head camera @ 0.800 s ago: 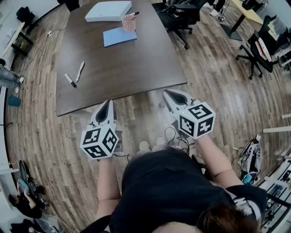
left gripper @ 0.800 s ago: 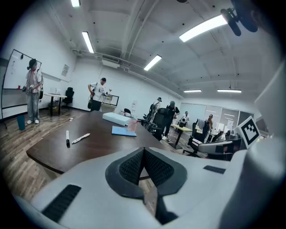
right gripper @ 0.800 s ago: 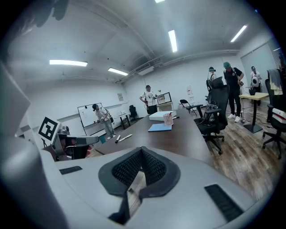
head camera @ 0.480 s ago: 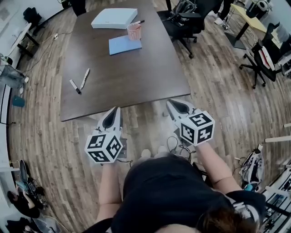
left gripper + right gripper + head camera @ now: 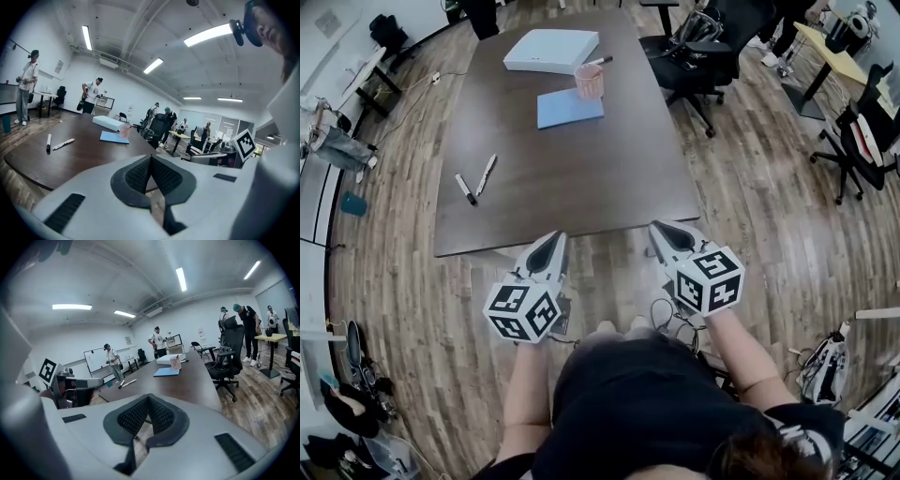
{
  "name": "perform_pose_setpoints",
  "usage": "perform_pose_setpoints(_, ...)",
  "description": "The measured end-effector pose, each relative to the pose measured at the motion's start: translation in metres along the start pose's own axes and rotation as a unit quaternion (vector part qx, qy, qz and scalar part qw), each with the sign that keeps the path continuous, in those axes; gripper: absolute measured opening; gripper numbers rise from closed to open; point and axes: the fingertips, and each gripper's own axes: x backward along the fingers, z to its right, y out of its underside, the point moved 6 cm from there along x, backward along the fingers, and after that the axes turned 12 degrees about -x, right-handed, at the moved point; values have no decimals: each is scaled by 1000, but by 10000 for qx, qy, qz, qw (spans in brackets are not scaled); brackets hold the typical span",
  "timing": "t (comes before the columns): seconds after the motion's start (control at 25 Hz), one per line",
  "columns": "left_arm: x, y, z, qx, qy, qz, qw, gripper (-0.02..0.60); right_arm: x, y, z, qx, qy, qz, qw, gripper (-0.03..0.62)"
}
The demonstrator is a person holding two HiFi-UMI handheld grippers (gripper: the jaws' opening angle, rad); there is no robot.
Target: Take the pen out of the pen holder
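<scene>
The pink mesh pen holder (image 5: 589,82) stands at the table's far end, also seen in the left gripper view (image 5: 124,131) and the right gripper view (image 5: 175,363). It is too small to make out what is inside. Beside it lies a blue notebook (image 5: 570,108), and behind it a white box (image 5: 551,50) with a pen (image 5: 600,62) lying next to it. My left gripper (image 5: 553,239) and right gripper (image 5: 662,229) hover over the floor just short of the table's near edge. Both are shut and hold nothing, far from the holder.
Two markers (image 5: 465,188) (image 5: 487,174) lie on the dark brown table (image 5: 581,178) at its left side. Black office chairs (image 5: 698,47) stand to the right of the table. Several people stand at the room's far end (image 5: 243,324). Cables lie on the wooden floor below me.
The table and both grippers now sit lower in the head view, and more of the room beyond the table shows. Both grippers keep their place by the table's near edge, still shut.
</scene>
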Motion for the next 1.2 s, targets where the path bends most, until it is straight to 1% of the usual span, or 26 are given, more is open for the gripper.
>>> perform_pose_setpoints(0.16, -13, -1, 4, -122, 49, -154, 9998, 25, -9, -1, 6, -2, -105, -64, 9999, 14)
perform_pose_setpoints(0.32, -24, -7, -8, -243, -176, -224, 9993, 25, -22, -4, 6, -25, -184, -130, 9997, 14)
perform_pose_setpoints(0.44, -38, -10, -21, -435, -239, -297, 9983, 26, -36, -11, 8, 69, -92, -179, 9998, 14)
perform_pose_setpoints(0.56, -53, -10, -36, -480, -81, -354, 9982, 28, -53, -19, 11, 83, 41, -208, 9997, 14)
perform_pose_setpoints(0.68, -65, -10, -59, -526, 37, -411, 9978, 35, -77, -26, 5, 119, 108, -224, 9996, 14)
perform_pose_setpoints(0.72, -70, -11, -68, -546, 62, -423, 9976, 51, -85, -30, 3, 134, 133, -220, 9996, 14)
perform_pose_setpoints(0.76, -74, -13, -76, -566, 90, -432, 9974, 85, -92, -35, 2, 143, 167, -208, 9995, 14)
perform_pose_setpoints(0.8, -79, -15, -84, -582, 122, -440, 9973, 101, -99, -40, 1, 144, 206, -193, 9995, 14)
perform_pose_setpoints(1.04, -109, -29, -130, -616, 406, -438, 9963, 101, -148, -59, -2, 105, 417, -211, 9989, 14)
perform_pose_setpoints(1.2, -125, -36, -156, -720, 651, -465, 9942, 104, -181, -67, -9, 79, 500, -279, 9983, 14)
